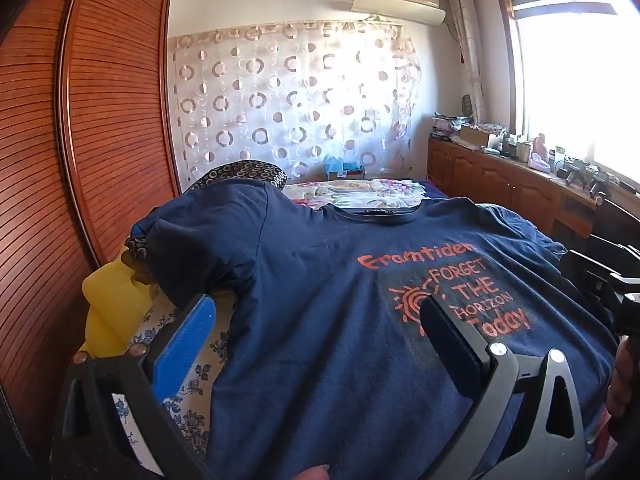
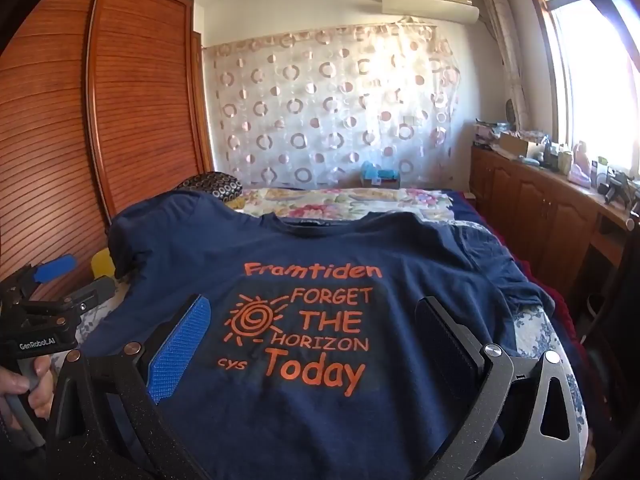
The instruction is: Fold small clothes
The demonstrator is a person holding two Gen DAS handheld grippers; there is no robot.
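Note:
A navy T-shirt [image 1: 320, 320] with orange print lies spread face up on the bed, collar at the far end; it also fills the right wrist view [image 2: 320, 420]. My left gripper [image 1: 320, 312] is open and empty, hovering over the shirt's lower left part, its blue pad [image 1: 184, 352] over the shirt's left edge. My right gripper [image 2: 316, 320] is open and empty above the print. The left gripper also shows at the left edge of the right wrist view [image 2: 52, 276]. The shirt's left sleeve [image 1: 192, 248] drapes over a bump.
A wooden louvred wardrobe [image 1: 100, 120] stands close on the left. A yellow cloth [image 1: 112, 304] lies by the shirt's left side. A floral quilt [image 2: 340, 200] and dark pillow [image 2: 212, 184] lie beyond the collar. A cluttered wooden cabinet [image 2: 560, 208] runs along the right wall under the window.

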